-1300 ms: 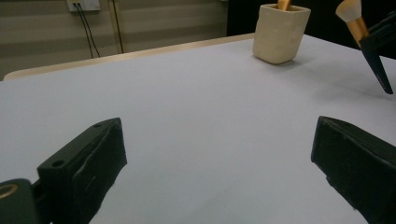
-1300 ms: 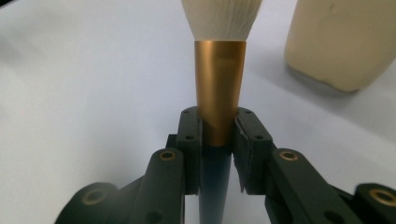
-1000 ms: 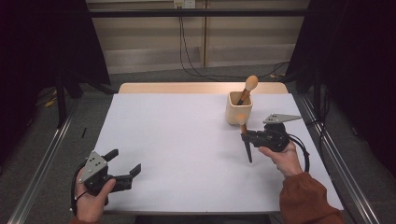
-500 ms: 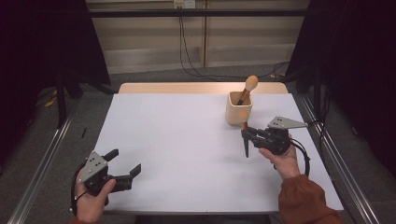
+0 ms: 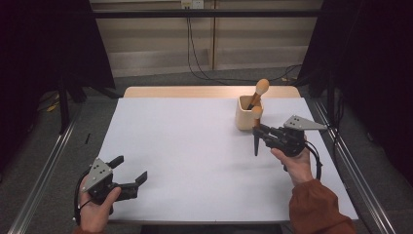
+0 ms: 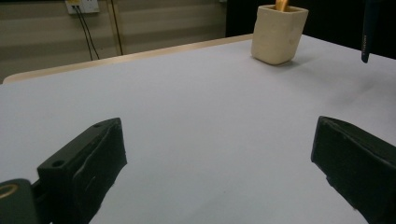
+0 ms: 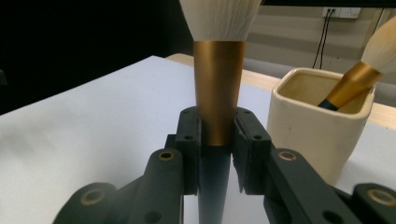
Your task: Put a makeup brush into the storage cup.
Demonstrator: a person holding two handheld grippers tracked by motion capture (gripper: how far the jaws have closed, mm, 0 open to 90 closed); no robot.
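left gripper (image 5: pixel 127 178): jaws spread, nothing between, low over table (image 5: pixel 195 146) | right gripper (image 5: pixel 258 132): jaws clenched on brush (image 7: pixel 218 100), bristles up, handle down, just beside cup (image 5: pixel 247 117) | risk: bristle-up entry unlikely; tip may nudge cup or jostle second brush (image 5: pixel 258 92)

The high view looks down on the table (image 5: pixel 195 161); both gripper views sit low and face the cream brush cup (image 6: pixel 279 33), the right one nearest.
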